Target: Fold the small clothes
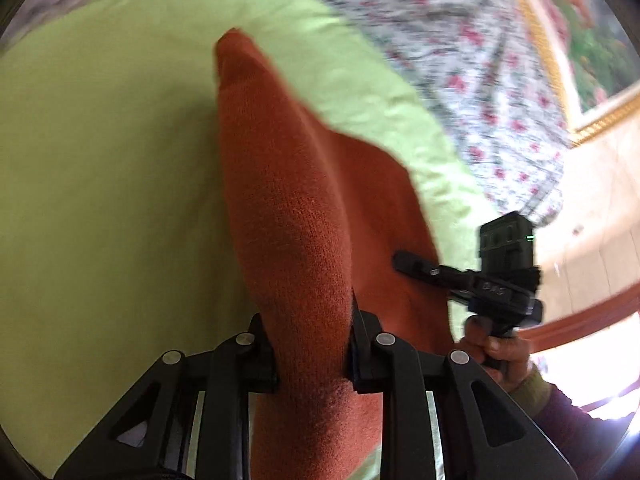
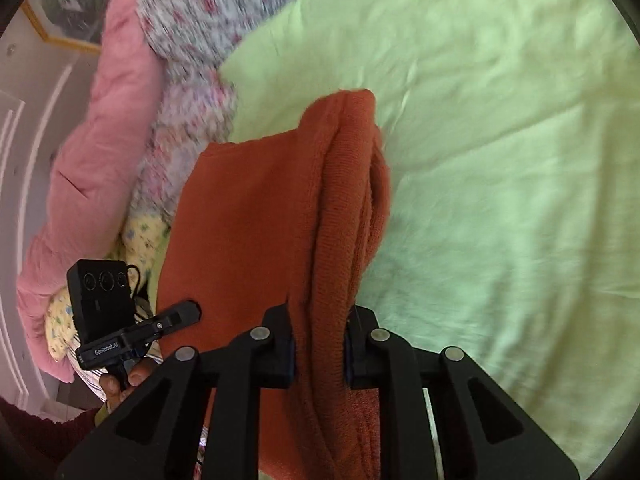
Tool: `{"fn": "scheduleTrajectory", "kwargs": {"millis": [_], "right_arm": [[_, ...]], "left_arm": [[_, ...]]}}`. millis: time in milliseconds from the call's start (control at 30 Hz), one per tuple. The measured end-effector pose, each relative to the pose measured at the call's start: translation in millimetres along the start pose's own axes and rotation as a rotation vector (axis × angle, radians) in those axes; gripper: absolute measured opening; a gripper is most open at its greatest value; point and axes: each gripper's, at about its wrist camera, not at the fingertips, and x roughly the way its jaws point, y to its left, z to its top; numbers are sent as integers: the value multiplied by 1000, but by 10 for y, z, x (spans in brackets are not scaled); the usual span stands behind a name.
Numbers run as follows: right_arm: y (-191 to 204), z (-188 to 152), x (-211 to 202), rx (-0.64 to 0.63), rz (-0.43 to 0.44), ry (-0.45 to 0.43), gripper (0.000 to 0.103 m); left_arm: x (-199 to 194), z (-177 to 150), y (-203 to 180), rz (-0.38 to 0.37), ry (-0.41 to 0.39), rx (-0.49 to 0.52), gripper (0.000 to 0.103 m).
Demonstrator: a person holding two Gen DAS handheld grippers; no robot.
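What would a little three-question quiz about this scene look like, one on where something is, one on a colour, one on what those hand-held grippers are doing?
1. What lies directly under the knitted garment?
A. a wooden floor
B. a light green sheet
C. a metal tray

2. What colour is the garment?
A. navy blue
B. white
C. rust orange

3. What is the state of the two hand-held grippers?
A. both clamped on the garment
B. both wide open and empty
C. one holds a cup

Answers:
1 B: the green sheet spreads out beneath and around the garment.
2 C: the knit is rust orange in both views.
3 A: the left hand-held gripper and the right hand-held gripper each have a fold of the fabric pinched between their pads.
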Motion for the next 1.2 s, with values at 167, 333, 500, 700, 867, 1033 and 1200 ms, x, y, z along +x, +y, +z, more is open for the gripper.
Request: {"fn": "scheduleTrajectory", "kwargs": {"millis": [167,333,500,700,867,1033,1200], "right_arm": [[-41,-19,89,17,-77,27,30],[33,5,-98,6,-158,-7,36],[51,140,-296,18,-182,-127,36],[212,363,-260,-52,-200,-189,10],[80,432,-20,-89,-298,-117,10],[-34,442,-39,-32,-277,-98,12],[65,350,-351,-12,-284,-158,16]], "left_arm": [[61,-106,405,17,28,-120,46],[-16,79,496,33,-7,-141,57],[94,390,517,65,-25,-131,58],[289,594,289,195,-64,-43,29],[312,535,379,218,-82,-67,29],[247,518,361,241,-77,-55,33],[59,444,342,248,-84,-63,34]]}}
